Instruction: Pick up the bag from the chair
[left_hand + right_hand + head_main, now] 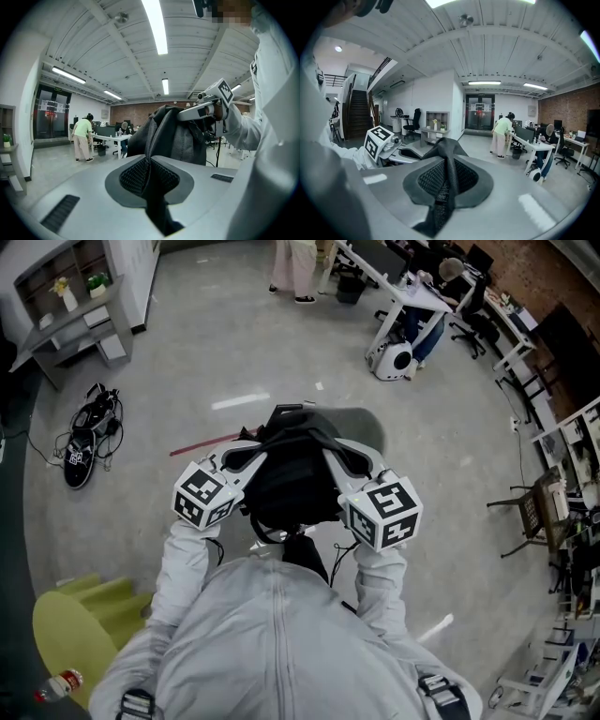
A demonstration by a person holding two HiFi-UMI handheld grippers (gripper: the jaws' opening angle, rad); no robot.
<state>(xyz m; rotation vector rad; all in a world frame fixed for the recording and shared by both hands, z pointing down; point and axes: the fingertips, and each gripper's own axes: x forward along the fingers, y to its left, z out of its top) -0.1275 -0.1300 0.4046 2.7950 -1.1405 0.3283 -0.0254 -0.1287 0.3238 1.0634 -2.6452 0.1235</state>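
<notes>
Bag point(292, 474): black, soft and slumped. It is strung between the two sets of jaws, in front of the person's chest. In the left gripper view it reads as a smooth, leather-like panel folding over a grey woven panel. A seam ridge runs from there down into the jaws.

Left gripper point(242, 457): jaws closed on a dark fold at the bag's edge. Pads point(133, 176) are black with a fine mesh texture, set in a smooth, pale grey moulded body. The fold fills the slit between them and rises straight ahead of the jaws.

Right gripper point(356, 460): jaws likewise clamped on the bag. In its own view a black woven fold is pinched between the mesh pads point(464, 176) and peaks just above the jaws.

Pose: both grippers are held close to level, tipped slightly down. They angle inward, so the two sets of jaws converge on the bag's upper corners from either side. The left cube point(204, 495) and right cube point(382, 512) sit behind the jaws, marker faces up. The forearms, in grey sleeves point(183, 563), are bent, with the elbows close to the body.

Chair point(367, 430): a rounded grey seat edge beyond the jaws, mostly hidden behind the bag. From above I cannot tell whether the bag's underside touches it.
</notes>
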